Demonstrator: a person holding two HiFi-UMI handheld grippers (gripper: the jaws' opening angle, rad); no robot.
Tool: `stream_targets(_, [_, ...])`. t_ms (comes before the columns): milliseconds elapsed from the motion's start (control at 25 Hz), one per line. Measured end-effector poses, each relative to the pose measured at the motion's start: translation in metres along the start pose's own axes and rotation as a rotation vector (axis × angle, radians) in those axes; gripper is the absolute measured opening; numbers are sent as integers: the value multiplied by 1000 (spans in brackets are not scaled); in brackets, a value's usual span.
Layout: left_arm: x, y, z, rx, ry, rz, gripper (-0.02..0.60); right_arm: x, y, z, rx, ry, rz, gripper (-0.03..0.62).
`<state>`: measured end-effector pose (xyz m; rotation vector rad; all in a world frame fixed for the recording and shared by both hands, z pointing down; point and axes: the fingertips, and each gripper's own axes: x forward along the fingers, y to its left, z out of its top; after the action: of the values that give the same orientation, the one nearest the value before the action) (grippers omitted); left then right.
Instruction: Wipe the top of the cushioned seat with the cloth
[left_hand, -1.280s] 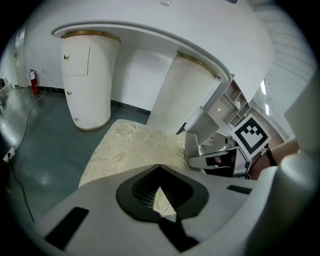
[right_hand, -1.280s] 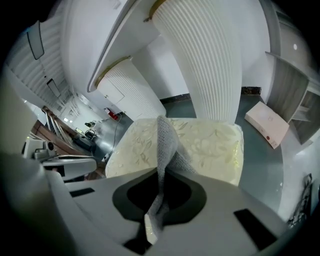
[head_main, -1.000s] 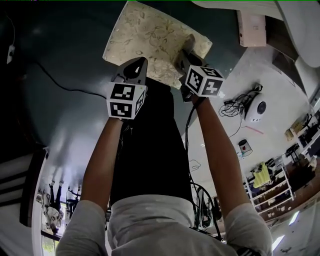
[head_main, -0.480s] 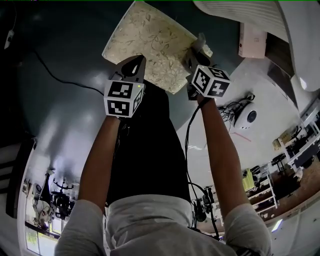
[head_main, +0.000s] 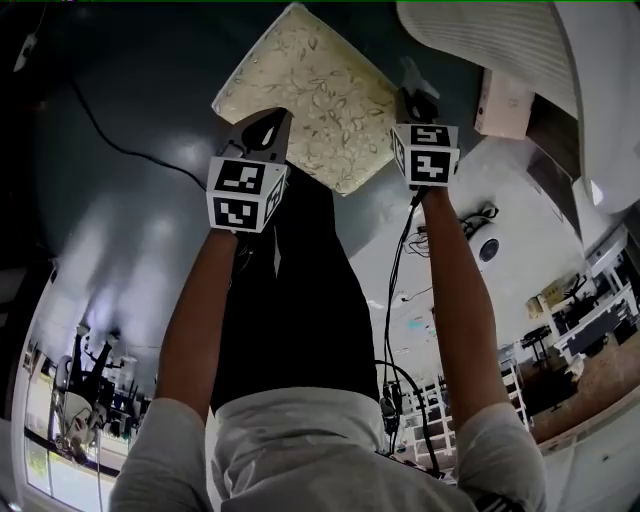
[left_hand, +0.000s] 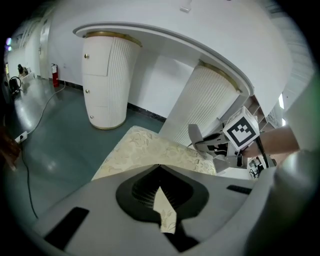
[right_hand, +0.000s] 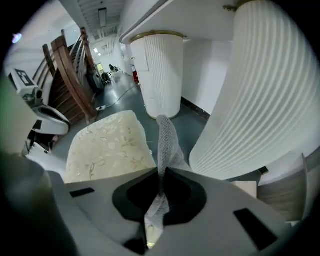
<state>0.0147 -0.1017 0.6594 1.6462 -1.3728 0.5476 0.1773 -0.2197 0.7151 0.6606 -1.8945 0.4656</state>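
The cushioned seat (head_main: 305, 95) is a cream pad with a leaf pattern, lying low over the dark teal floor. My left gripper (head_main: 268, 135) sits over its near edge, jaws shut, and the pattern shows through the thin slit (left_hand: 160, 167). My right gripper (head_main: 413, 98) is just off the seat's right edge, shut on the white mesh cloth (right_hand: 167, 142). The cloth stands up out of the jaws (right_hand: 162, 172), with a tail hanging below them. In the right gripper view the seat (right_hand: 107, 145) lies to the left of the cloth.
A white fluted pedestal (right_hand: 260, 100) rises close on the right, and another (left_hand: 105, 85) stands beyond the seat under a curved counter. A black cable (head_main: 120, 150) runs over the floor at left. A pale box (head_main: 500, 100) lies right of the seat. Wooden stairs (right_hand: 70, 75) stand behind.
My right gripper has carried the cloth rightward, from over the seat's right part to just past its right edge. The left gripper has stayed at the near edge.
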Motion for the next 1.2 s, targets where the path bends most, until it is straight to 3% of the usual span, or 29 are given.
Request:
stream_targets(160, [-7, 10, -11, -43, -6, 18, 12, 6, 27, 13, -55, -15, 83, 20])
stream_targets(520, [-24, 36, -46, -97, -15, 40, 12, 9, 61, 23, -44, -69, 112, 20])
stream_targets(1200, [-61, 57, -80, -103, -29, 49, 13, -8, 146, -4, -113, -44, 198, 20])
